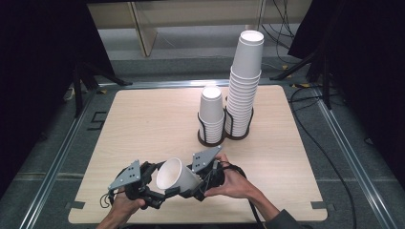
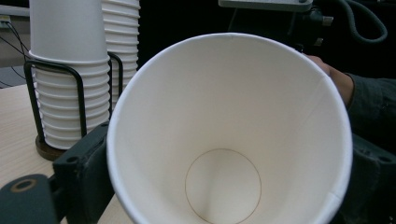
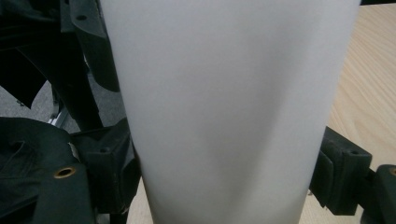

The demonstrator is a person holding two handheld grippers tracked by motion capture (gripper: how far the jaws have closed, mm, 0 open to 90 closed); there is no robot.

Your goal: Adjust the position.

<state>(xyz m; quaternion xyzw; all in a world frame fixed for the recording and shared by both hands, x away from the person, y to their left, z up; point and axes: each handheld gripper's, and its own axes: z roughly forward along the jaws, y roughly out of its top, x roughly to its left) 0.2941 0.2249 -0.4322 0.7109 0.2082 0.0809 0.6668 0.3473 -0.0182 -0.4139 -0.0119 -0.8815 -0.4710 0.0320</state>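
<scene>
I see the single white paper cup point(image 1: 175, 176) tipped on its side above the table's near edge, open mouth facing left, empty inside (the round base seam shows), its wall undented.

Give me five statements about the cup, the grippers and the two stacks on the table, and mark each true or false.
1. The white paper cup is held between the left gripper and the right gripper. True.
2. The cup holds liquid. False: the left gripper view shows it empty.
3. The taller stack stands right of the shorter stack. True.
4. The cup stands upright on the table. False: it is tilted, its mouth toward the left gripper.
5. The stacks are of blue cups. False: they are white, in black wire holders.
</scene>
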